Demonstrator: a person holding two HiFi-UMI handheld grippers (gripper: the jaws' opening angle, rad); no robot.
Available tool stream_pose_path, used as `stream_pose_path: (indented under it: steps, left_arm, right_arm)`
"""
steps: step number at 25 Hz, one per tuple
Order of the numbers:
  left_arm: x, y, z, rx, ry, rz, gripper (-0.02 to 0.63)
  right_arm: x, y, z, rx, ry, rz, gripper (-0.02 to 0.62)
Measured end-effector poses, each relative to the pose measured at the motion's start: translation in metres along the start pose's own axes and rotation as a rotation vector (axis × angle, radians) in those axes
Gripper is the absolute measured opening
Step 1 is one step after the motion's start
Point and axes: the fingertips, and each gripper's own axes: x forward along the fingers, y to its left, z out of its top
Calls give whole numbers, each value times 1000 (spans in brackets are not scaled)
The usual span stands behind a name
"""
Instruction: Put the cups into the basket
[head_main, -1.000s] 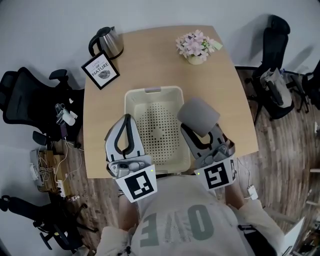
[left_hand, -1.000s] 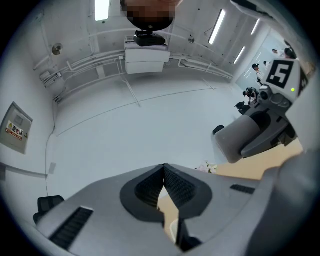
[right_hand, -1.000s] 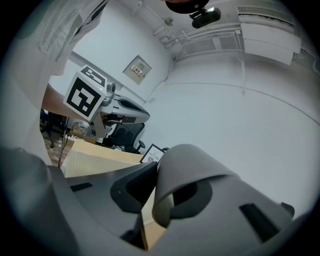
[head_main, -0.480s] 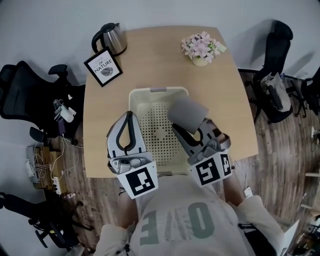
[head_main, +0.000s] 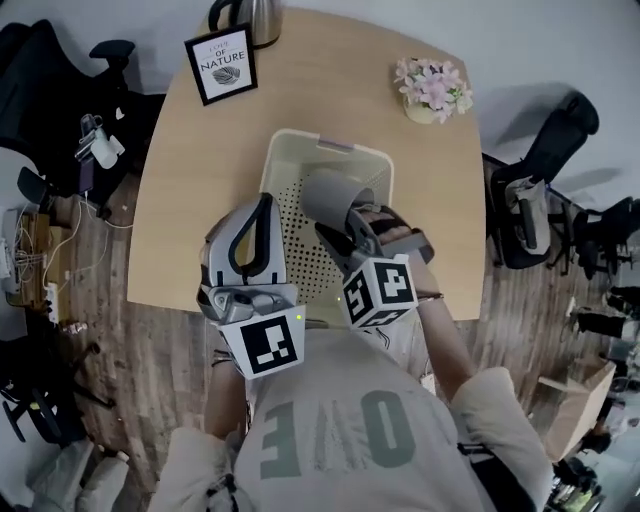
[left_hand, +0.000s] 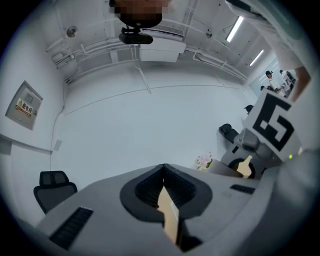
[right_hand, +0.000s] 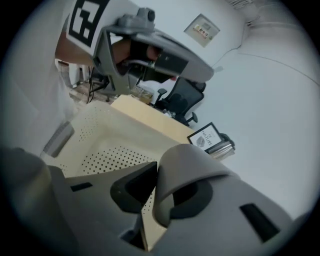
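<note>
Right tongs (right_hand: 156, 186) clamp a grey cup (right_hand: 186, 162) over the basket's (head_main: 330, 146) open middle; left tongs (left_hand: 163, 169) shut.

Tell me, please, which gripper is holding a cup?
The right gripper: its fingers clamp the grey cup over the basket, while the left gripper has shut, empty fingers.

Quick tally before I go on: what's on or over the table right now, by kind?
cup: 1, grey, gripped by the right gripper over the basket
basket: 1
framed sign: 1
flower pot: 1
kettle: 1
Total: 5
</note>
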Motion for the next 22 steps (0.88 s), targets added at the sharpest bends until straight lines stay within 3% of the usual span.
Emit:
stream_pose_path:
  steps: [5, 10, 15, 18, 22]
  left_arm:
    - [-13, 14, -24, -73, 30, 86, 8]
    - [-27, 30, -51, -94, 79, 151, 8]
    - [-43, 53, -70, -111, 125, 228, 8]
    - [-49, 59, -72, -105, 134, 246, 8]
    - [-59, 60, -71, -94, 137, 252, 8]
  right_arm:
    - [42, 34, -24, -151, 119, 219, 63]
    - [74, 69, -52, -325, 231, 376, 63]
    - [77, 107, -69, -310, 302, 575, 63]
    - [75, 120, -78, -339, 330, 626, 63]
    - [78, 126, -83, -375, 351, 609, 63]
